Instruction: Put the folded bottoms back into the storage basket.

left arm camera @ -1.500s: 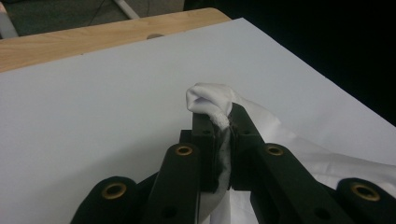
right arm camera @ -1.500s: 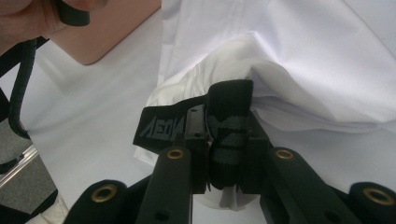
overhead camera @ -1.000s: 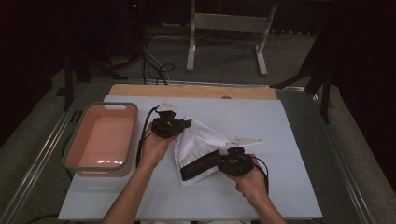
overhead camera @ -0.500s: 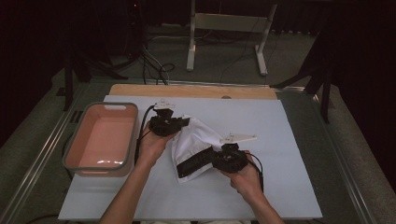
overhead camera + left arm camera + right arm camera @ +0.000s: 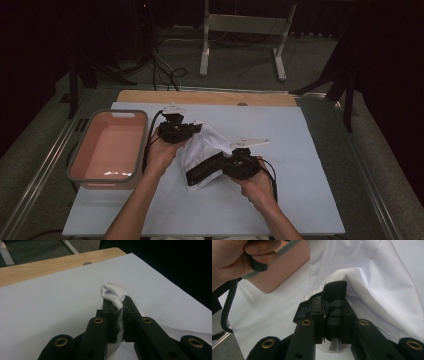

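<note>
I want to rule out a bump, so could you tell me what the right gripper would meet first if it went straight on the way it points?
Probably the pink bin: the right gripper, shut on the white garment, points towards it, though depth is unclear.

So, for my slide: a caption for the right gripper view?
Right hand-held gripper clamps the black band of a white garment.

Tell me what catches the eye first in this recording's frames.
A white garment lies bunched in the middle of the pale sheet, held at both ends. The left tool is shut on a white fold at its far end, and the right tool is shut on its black band at the near end. A pink bin stands at the sheet's left edge.
</note>
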Demonstrator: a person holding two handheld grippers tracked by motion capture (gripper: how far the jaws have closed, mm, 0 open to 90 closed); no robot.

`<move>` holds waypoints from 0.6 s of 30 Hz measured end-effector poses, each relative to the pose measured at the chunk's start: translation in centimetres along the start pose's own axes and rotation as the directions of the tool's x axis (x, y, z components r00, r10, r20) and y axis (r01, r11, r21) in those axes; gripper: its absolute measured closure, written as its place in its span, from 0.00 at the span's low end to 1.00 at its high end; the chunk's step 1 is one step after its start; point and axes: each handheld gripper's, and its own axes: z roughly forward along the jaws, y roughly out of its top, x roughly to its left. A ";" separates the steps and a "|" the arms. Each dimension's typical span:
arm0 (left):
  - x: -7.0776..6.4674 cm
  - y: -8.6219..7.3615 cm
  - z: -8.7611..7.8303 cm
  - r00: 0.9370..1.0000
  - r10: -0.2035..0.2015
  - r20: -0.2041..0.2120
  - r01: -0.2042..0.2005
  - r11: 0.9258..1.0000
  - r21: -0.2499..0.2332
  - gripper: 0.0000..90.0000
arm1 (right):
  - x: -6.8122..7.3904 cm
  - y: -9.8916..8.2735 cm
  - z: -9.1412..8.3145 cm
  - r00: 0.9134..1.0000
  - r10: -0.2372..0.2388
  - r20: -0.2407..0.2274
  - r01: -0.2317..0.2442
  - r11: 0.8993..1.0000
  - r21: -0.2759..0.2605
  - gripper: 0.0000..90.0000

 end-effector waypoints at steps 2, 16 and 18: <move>0.1 0.1 -0.1 1.000 -0.005 0.005 0.005 1.000 -0.005 0.93 | 0.0 0.2 0.1 1.000 0.001 -0.001 -0.001 1.000 -0.001 0.87; 0.2 0.9 -0.7 1.000 -0.014 -0.004 0.014 1.000 -0.020 0.93 | 0.2 1.6 0.9 1.000 0.009 -0.006 -0.009 1.000 -0.012 0.87; 0.4 0.9 -0.9 1.000 -0.026 -0.006 0.026 0.999 -0.025 0.93 | 0.2 1.7 1.0 1.000 0.006 -0.007 -0.006 1.000 -0.013 0.87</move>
